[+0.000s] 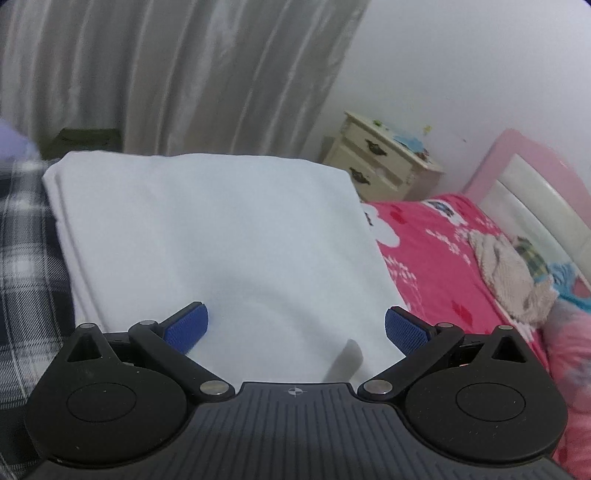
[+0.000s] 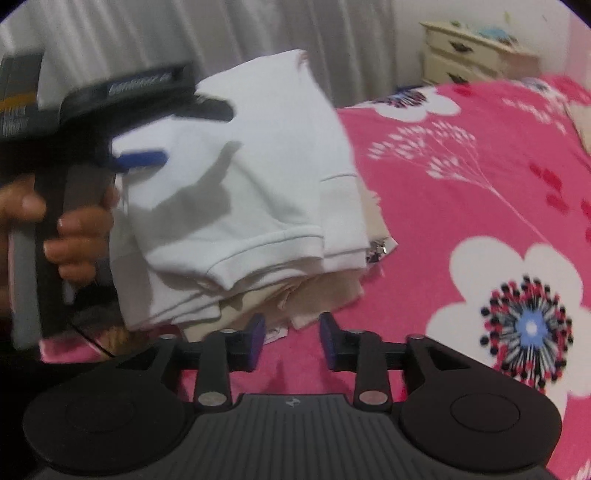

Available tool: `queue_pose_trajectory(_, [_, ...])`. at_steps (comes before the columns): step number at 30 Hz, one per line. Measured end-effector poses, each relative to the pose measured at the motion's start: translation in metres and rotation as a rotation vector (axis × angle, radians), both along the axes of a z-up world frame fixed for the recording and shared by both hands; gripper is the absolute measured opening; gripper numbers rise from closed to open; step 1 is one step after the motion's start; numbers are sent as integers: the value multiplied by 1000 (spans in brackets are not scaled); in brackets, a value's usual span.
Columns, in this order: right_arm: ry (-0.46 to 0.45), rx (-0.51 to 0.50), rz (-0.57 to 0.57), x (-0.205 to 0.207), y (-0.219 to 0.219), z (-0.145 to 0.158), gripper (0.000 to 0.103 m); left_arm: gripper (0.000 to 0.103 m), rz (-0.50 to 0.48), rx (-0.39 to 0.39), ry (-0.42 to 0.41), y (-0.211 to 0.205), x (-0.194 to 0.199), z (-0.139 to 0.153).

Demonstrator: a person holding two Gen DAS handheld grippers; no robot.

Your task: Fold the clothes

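The folded white garment (image 2: 240, 173) lies on top of a beige folded piece (image 2: 325, 295) on the pink floral bedspread (image 2: 461, 192), the two making a small stack whose long axis runs away from the right gripper (image 2: 291, 338) toward the grey curtain (image 2: 221, 33). The right gripper's fingers (image 2: 256, 339) stand partly apart with nothing between them, and they sit just in front of the stack's near edge, at the beige layer's hem. The left gripper (image 1: 295, 326) hangs over the white top with its fingers (image 1: 186, 326) spread wide and empty; in the right wrist view it reaches in from the stack's left side, held by a person's hand (image 2: 77, 229). The left gripper therefore looks nearer to the top layer, the right to the bottom edge. Open bedspread lies to the right of the stack; a plaid cloth (image 1: 26, 258) crowds its left side, and a bedside cabinet (image 1: 380, 162) stands well apart.
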State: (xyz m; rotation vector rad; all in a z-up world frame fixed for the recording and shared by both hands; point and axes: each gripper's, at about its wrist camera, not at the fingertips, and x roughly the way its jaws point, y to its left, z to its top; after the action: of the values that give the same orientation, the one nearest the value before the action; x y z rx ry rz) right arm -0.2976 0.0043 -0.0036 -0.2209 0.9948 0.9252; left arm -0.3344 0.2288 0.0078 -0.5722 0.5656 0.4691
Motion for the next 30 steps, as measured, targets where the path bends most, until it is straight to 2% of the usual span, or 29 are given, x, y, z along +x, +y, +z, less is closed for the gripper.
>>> queue_pose_trajectory(2, [-18,35,-20,0,-4,10,46,103,32,-10,27,1,0,1])
queue_pose_trajectory(3, [-35,47,-31,-1,-5,16,53,103,47,-17,41,2,0,1])
queue_pose_trajectory(5, [-78,67,-49,0,-7,26,57,103,62,-35,62,3,-1,1])
queue_pose_trajectory(10, [-139,92,-82,2,-13,41,78,103,50,-46,61,0,-4,4])
queue_pose_trajectory(12, [-154,104,-87,2,-15,44,96,103,54,-49,58,-2,-7,4])
queue_pose_trajectory(14, [-190,110,-67,-4,-12,45,100,103,58,-54,55,-2,-6,3])
queue_pose_trajectory(18, [-230,72,-52,-13,-2,43,103,103,62,-55,61,-3,-5,3])
queue_pose_trajectory(21, [-208,51,-100,-11,-1,43,103,103,57,-53,61,-3,-7,3])
queue_pose_trajectory(25, [-144,86,-164,-5,-8,47,103,103,40,-62,74,1,-8,4])
queue_pose_trajectory(30, [-146,45,-189,-10,-7,48,103,103,42,-76,75,4,-9,5])
